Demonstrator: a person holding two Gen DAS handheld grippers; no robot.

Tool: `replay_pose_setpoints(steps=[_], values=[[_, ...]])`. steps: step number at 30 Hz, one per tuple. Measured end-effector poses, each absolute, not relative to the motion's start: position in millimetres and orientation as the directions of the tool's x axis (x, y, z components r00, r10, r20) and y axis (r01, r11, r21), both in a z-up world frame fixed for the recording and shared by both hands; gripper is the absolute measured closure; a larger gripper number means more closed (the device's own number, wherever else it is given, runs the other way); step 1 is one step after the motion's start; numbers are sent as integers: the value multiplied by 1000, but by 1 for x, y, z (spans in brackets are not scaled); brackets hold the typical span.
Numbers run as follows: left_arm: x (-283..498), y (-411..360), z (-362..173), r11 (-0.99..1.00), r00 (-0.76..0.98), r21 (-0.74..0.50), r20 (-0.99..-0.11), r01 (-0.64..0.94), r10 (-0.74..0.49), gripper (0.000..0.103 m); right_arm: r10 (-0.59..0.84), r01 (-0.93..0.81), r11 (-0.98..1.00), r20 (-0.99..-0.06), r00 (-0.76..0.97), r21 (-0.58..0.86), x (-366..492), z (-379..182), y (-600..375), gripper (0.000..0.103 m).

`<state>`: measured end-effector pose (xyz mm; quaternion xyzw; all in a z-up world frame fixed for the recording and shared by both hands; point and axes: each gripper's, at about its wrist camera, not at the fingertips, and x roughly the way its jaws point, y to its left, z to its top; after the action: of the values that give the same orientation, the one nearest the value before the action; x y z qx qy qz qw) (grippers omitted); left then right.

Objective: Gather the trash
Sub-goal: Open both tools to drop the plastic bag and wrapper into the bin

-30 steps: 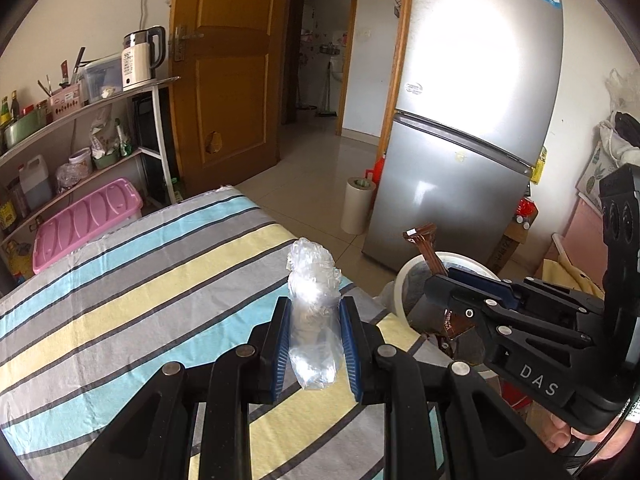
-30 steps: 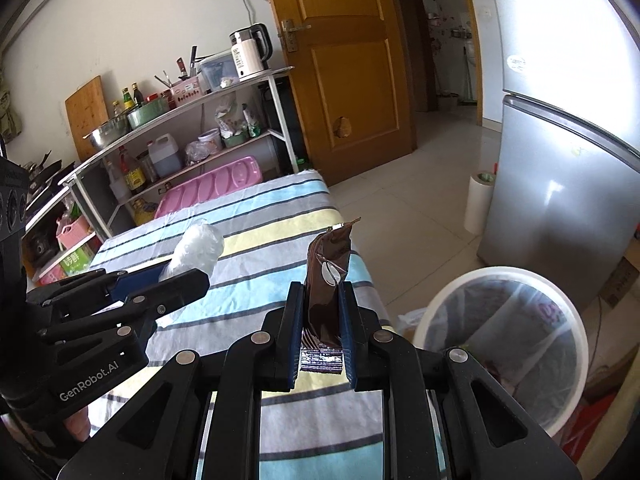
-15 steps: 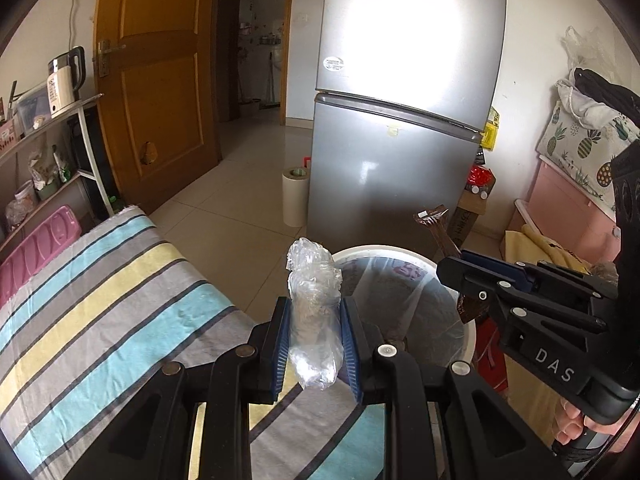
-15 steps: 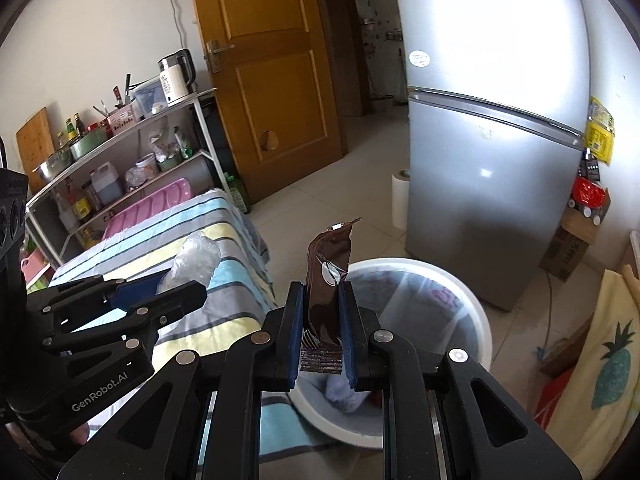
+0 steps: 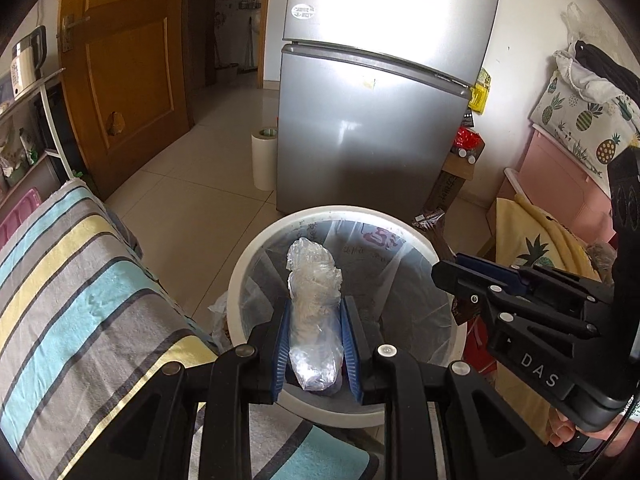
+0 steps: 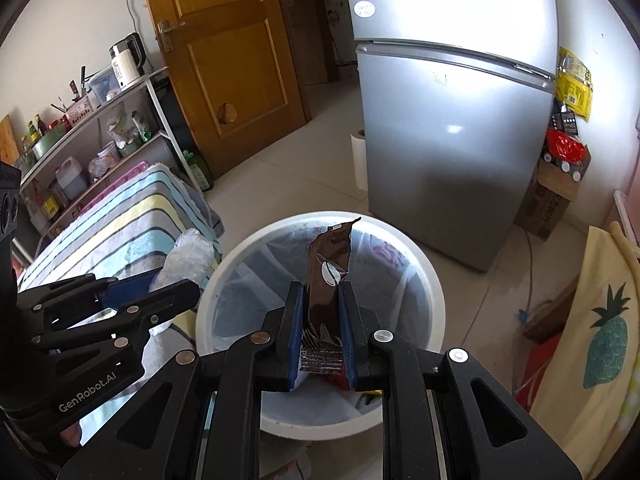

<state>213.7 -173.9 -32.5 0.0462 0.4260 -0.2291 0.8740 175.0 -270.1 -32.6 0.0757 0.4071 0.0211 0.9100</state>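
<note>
My left gripper is shut on a crumpled clear plastic bag and holds it upright over the open white trash bin. My right gripper is shut on a brown foil snack wrapper and holds it over the same bin, which has a clear liner. In the left wrist view the right gripper hangs at the bin's right rim. In the right wrist view the left gripper with its bag is at the bin's left rim.
A striped-cloth table lies left of the bin. A silver fridge stands behind it, with a paper roll on the floor. A shelf rack and wooden door are at the back left. Pineapple-print fabric is at the right.
Both grippers swung right, off the striped table and over the trash bin. Each keeps its hold on its piece of trash.
</note>
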Motion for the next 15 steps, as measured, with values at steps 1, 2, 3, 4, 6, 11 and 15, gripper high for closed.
replay_pose_setpoints(steps=[1,2,3,4,6,11,15], values=[[215,-176,-36,891,524,-117,-772,439,-359,78,99,25,988,-744,661,154,177,-36,-272,85],[217,-178,-41,892,517,-120,-778,435,-357,78,100,28,987,-751,653,156,178,-40,-273,85],[219,-179,-44,894,511,-121,-784,432,-353,78,101,30,987,-756,647,158,178,-43,-275,85],[220,-178,-46,897,509,-119,-789,425,-345,78,100,33,987,-759,643,159,179,-45,-276,85],[222,-179,-50,900,505,-115,-795,420,-337,77,98,37,987,-765,636,157,180,-50,-279,85],[225,-176,-54,903,500,-112,-801,414,-329,73,97,40,987,-771,629,157,181,-54,-280,84],[224,-176,-53,903,506,-113,-796,414,-331,59,73,55,989,-772,631,139,181,-54,-280,77]])
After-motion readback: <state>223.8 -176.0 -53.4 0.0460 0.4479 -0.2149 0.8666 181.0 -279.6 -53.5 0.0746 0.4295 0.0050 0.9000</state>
